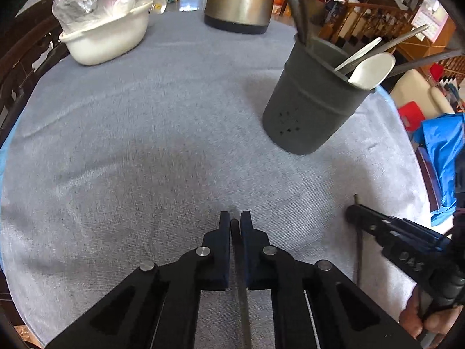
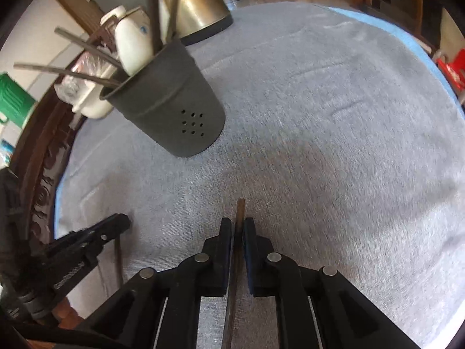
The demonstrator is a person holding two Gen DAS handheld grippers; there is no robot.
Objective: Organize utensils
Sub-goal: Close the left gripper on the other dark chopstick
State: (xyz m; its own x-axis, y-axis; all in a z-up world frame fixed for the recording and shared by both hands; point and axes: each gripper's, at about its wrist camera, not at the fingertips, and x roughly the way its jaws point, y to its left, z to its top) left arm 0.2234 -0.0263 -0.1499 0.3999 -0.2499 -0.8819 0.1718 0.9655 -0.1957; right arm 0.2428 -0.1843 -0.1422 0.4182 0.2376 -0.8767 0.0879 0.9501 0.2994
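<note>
- Grey holder (image 1: 314, 99) stands on the cloth (image 1: 145, 145), spoons and sticks inside.
- Nearer than the holder, left gripper (image 1: 235, 219) pinches a dark chopstick (image 1: 242, 290).
- Right gripper (image 2: 238, 226), nearer too, pinches a brown chopstick (image 2: 240, 206).

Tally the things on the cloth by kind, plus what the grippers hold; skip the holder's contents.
Holder: 1
Kettle: 1
Basin: 1
Chopsticks: 2, one in the left gripper, one in the right gripper
Total: 5
</note>
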